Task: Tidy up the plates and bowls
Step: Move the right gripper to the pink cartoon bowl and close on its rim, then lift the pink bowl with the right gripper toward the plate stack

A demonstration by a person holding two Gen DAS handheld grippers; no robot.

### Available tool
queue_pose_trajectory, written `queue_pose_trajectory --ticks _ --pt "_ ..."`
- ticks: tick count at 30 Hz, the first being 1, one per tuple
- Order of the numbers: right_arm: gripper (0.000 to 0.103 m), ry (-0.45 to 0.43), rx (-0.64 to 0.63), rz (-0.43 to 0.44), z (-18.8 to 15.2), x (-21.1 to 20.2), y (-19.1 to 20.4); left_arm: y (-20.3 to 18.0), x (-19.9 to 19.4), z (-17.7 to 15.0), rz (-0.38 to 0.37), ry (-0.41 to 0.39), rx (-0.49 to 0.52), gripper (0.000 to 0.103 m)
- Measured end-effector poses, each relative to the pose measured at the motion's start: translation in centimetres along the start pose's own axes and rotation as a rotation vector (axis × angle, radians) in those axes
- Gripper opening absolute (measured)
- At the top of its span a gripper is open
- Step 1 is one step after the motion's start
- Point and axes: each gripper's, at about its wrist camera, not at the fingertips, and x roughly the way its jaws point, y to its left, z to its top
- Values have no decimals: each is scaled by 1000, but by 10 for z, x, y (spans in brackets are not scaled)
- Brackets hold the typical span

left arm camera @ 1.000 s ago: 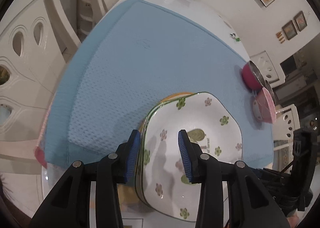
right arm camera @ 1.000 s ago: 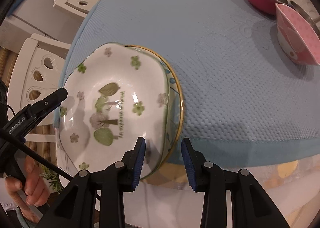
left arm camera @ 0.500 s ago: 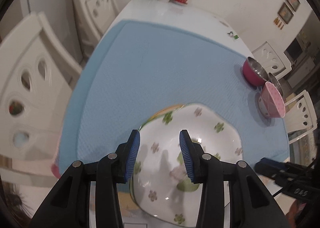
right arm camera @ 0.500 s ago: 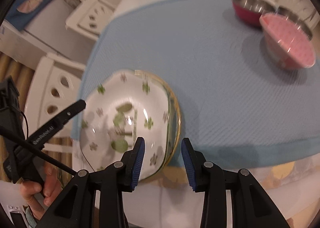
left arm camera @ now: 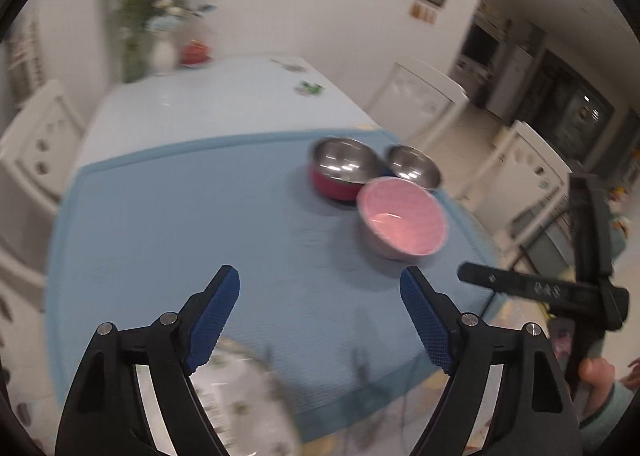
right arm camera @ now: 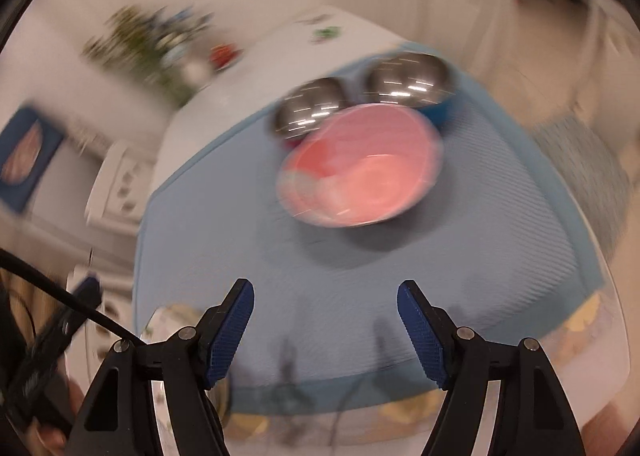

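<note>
A pink bowl (left arm camera: 402,222) (right arm camera: 360,166) stands on the blue mat (left arm camera: 200,224), with a steel bowl with a red outside (left arm camera: 344,172) (right arm camera: 308,112) and a second steel bowl (left arm camera: 412,166) (right arm camera: 406,82) just behind it. My left gripper (left arm camera: 324,320) hovers above the mat short of the bowls, jaws opening with nothing between them. My right gripper (right arm camera: 326,330) is likewise opening and empty, pointing at the pink bowl. The flowered white plate (left arm camera: 236,396) (right arm camera: 164,336) lies blurred at the near left edge, behind the left fingers of both grippers.
White chairs (left arm camera: 416,100) ring the white table (left arm camera: 208,104). A vase of flowers (left arm camera: 160,40) and a small red item (left arm camera: 194,52) stand at the table's far end. The right gripper's black body (left arm camera: 560,288) and a hand (left arm camera: 596,372) show at right.
Both grippers lifted off the plate stack, swung toward the bowls and opened wide. The plate stays on the mat, now low in both views.
</note>
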Motion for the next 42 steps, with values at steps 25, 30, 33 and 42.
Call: queue_pose_trajectory --ticks 25,30,33,42 --pt "61 146 -183 -34 97 89 -50 -41 202 31 112 340 -246 38" --pt "50 149 -238 -31 100 100 -43 -46 209 24 113 345 -256 36" --pt "44 152 -265 -35 99 105 -41 -50 211 20 119 348 -252 29" --pt "27 164 -360 -12 87 102 -27 -66 198 15 104 316 -219 12"
